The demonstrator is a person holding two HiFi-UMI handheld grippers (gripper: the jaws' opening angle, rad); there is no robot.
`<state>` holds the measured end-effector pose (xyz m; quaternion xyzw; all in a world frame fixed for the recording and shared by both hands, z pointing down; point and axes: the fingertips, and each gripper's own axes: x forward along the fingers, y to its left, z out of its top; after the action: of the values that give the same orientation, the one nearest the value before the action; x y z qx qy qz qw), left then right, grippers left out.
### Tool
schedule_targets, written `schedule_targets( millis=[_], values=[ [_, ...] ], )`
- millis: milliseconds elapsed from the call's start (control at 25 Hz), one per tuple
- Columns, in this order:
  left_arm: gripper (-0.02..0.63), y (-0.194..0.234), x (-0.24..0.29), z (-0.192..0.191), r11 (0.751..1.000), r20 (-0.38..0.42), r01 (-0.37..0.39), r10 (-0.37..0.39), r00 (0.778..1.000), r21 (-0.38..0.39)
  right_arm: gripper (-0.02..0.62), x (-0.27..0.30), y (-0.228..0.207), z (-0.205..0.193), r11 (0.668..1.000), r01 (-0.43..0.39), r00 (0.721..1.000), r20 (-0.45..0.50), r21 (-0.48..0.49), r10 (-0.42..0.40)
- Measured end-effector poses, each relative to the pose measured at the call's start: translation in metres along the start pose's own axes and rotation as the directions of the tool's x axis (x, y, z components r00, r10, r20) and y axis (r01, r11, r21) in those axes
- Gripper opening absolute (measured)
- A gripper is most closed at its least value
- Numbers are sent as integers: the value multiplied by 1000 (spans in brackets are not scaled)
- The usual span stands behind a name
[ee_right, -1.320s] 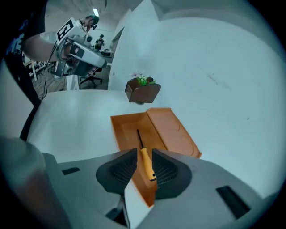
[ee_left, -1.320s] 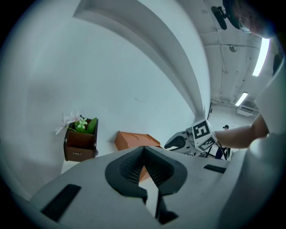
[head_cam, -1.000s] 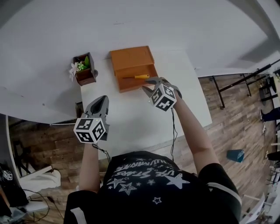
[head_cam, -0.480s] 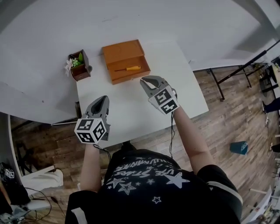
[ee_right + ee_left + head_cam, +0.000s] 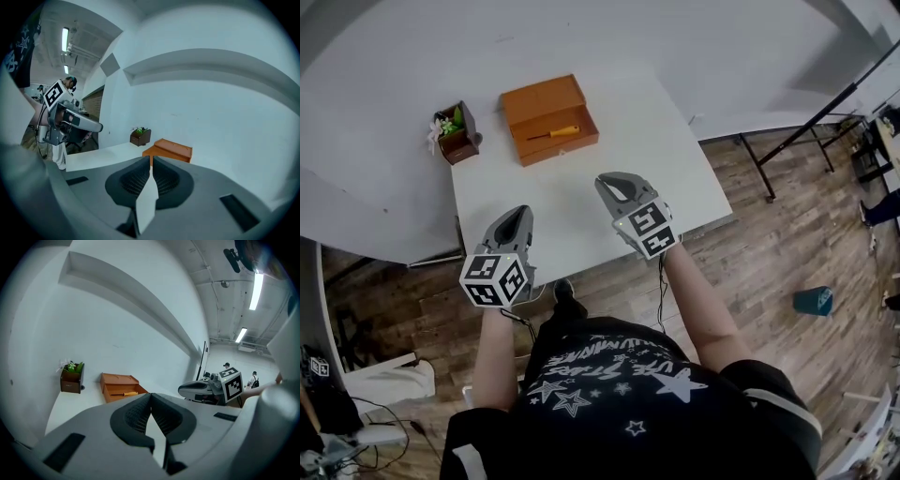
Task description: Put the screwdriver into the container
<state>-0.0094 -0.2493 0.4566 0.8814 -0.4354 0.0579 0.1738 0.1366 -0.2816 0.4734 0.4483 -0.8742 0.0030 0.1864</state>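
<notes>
Above the near edge of the white desk, the grey left gripper and grey right gripper are hovering.
Both jaw pairs are pressing together on nothing. Far left, the slim yellow-handled screwdriver is lying inside the open orange wooden container, axis along the far edge, handle pointing right, tip toward the brown planter. Probably light, stiff, rollable; the handle is offering the best hold.

Bare counter open from the left gripper and right gripper up to the container, small plant box near its left side, wall behind both, wooden floor beyond the counter's right edge
</notes>
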Motion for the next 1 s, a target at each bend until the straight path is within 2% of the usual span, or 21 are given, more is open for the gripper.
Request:
schedule_targets(
  millis=[640,1000],
  values=[
    [20,-95,-82,-64,999,-16,-34,34,999,0,52,-123,69,-33,1000,-16,1000,21,8,15],
    [20,-118,-119,-87,997,-20,-72,72,997,-16,52,-158,98,-35,999,-50,998,35,-7,51]
  ],
)
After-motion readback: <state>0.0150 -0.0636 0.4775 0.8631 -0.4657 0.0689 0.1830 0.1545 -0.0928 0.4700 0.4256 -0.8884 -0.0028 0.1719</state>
